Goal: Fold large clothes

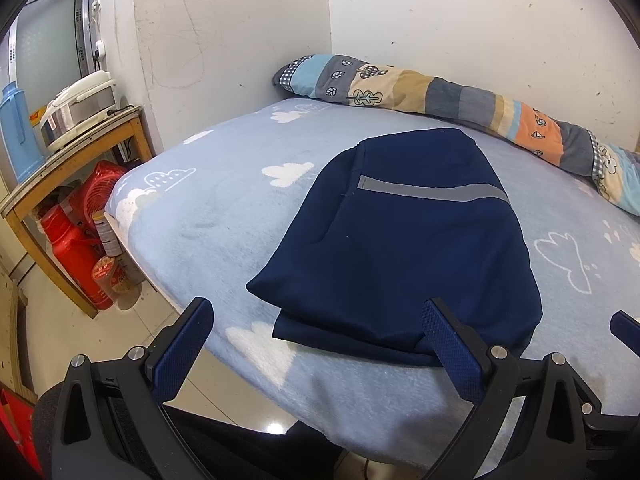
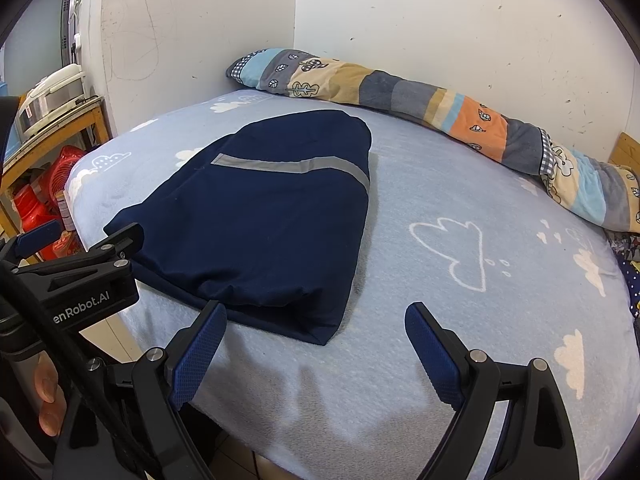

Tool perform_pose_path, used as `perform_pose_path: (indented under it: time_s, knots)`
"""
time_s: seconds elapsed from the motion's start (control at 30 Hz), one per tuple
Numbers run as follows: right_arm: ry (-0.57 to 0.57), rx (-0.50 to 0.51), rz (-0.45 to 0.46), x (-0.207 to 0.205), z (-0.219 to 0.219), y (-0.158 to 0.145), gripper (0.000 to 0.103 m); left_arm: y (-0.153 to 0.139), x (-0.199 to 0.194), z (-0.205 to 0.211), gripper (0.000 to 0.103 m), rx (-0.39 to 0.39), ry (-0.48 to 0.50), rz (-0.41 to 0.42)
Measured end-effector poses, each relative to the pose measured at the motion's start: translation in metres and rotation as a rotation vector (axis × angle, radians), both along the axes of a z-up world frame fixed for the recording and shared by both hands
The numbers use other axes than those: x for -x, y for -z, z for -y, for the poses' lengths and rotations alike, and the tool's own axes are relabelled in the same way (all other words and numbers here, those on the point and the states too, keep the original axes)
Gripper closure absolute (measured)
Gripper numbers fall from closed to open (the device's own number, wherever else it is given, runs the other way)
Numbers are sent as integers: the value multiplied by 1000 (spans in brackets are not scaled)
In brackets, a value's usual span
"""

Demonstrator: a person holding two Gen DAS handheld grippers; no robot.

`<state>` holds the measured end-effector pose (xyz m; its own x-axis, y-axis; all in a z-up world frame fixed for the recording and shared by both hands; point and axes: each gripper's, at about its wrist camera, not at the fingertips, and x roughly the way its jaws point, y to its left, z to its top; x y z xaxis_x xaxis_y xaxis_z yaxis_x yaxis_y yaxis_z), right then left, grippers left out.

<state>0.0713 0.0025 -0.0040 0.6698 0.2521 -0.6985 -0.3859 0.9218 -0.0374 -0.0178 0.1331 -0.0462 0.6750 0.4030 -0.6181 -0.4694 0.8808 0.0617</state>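
A navy blue garment [image 1: 404, 240] with a grey reflective stripe lies folded into a compact bundle on the light blue cloud-print bed [image 1: 224, 208]. It also shows in the right wrist view [image 2: 264, 216]. My left gripper [image 1: 316, 316] is open and empty, just short of the bundle's near edge. My right gripper [image 2: 316, 320] is open and empty, at the bundle's near right corner. The left gripper [image 2: 80, 236] also appears at the left edge of the right wrist view, beside the bundle.
A long patchwork pillow [image 1: 460, 100] lies along the far wall, seen too in the right wrist view [image 2: 440, 112]. A wooden side table [image 1: 72, 152] with a rice cooker [image 1: 80, 104] and blue flask stands left of the bed, red containers [image 1: 76, 248] under it.
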Motion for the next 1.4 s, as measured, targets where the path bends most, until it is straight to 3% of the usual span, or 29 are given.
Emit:
perform_pose_path:
  time_s: [1.4]
  knots:
    - [-4,-7,-14,-2,2,3,9,6,-5,-5,0,40,9,-32]
